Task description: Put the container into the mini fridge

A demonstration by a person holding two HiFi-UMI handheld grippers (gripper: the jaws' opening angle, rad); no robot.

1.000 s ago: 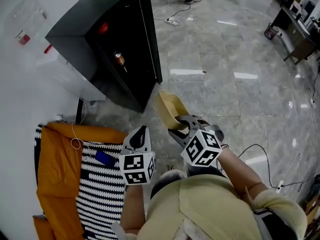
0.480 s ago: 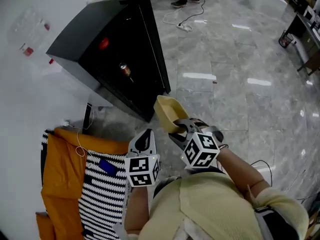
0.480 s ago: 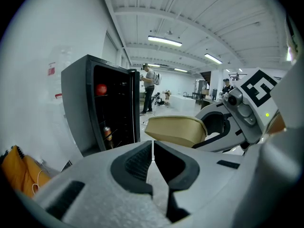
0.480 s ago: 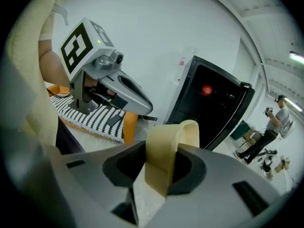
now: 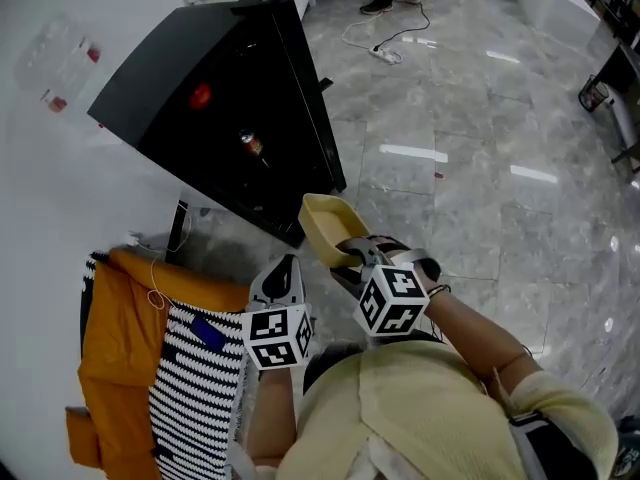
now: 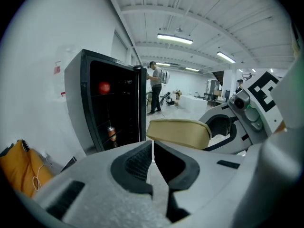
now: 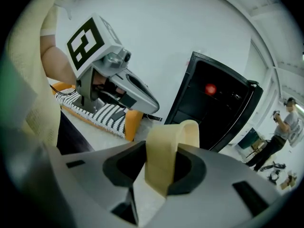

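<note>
1. Both grippers have drawn nearer to the mini fridge (image 5: 168,90) since the earlier frame, carrying the container (image 5: 328,226) along, so that its far rim now sits just beside the fridge's lower front corner in the head view.
2. The container is a pale tan, open-topped plastic tub with rounded corners and a smooth, plain wall. It is held in the air above the grey tiled floor (image 5: 470,158), in front of the fridge's open, dark interior.
3. The right gripper (image 5: 345,258) has its jaws pinching one wall of the container. The right gripper view shows that wall edge-on as a tan strip between the pads.
4. The left gripper (image 5: 283,268) hangs just beside it with its jaws pressed together and nothing between them.
5. Inside the fridge a red round thing (image 5: 201,95) sits on an upper level and a can (image 5: 251,144) stands lower down.
6. The container's base and near side are hidden behind the right gripper, and the left gripper view shows only its outer wall.
7. The fridge's shelves are hard to make out in the dark, and the can's print cannot be read.
8. An orange cloth (image 5: 115,318) and a black-and-white striped fabric (image 5: 195,388) are cut off at the lower left.
</note>
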